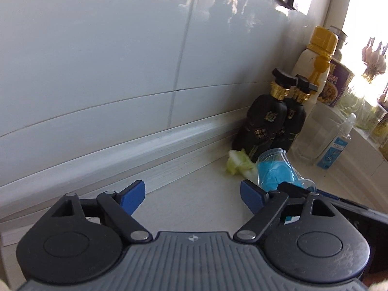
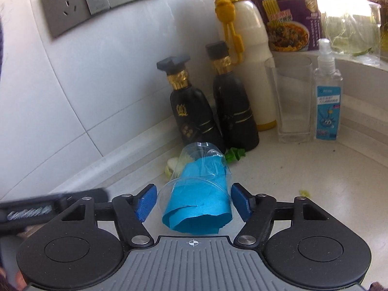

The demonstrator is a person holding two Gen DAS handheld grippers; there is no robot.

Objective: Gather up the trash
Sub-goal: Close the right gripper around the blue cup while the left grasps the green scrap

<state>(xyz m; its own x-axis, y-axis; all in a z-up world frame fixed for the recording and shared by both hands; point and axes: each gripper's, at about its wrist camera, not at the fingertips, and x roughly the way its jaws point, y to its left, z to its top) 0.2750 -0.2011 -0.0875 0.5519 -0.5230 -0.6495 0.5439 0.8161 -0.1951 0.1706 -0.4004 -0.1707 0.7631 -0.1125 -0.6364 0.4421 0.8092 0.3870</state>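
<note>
The right gripper straddles the plastic cup lying on the counter at 12 o'clock; its pads flank the cup, apparently not yet pressing. The left gripper is open and empty, kept clear at 9 o'clock.

A crushed clear plastic cup lies on its side on the pale countertop, its mouth towards the right wrist camera, stuffed with crumpled blue paper that spills out of the opening. Just behind it, near the wall, lie 1 pale green cabbage scrap and 1 small dark green leaf. A tiny green fleck sits well apart on the counter.
</note>
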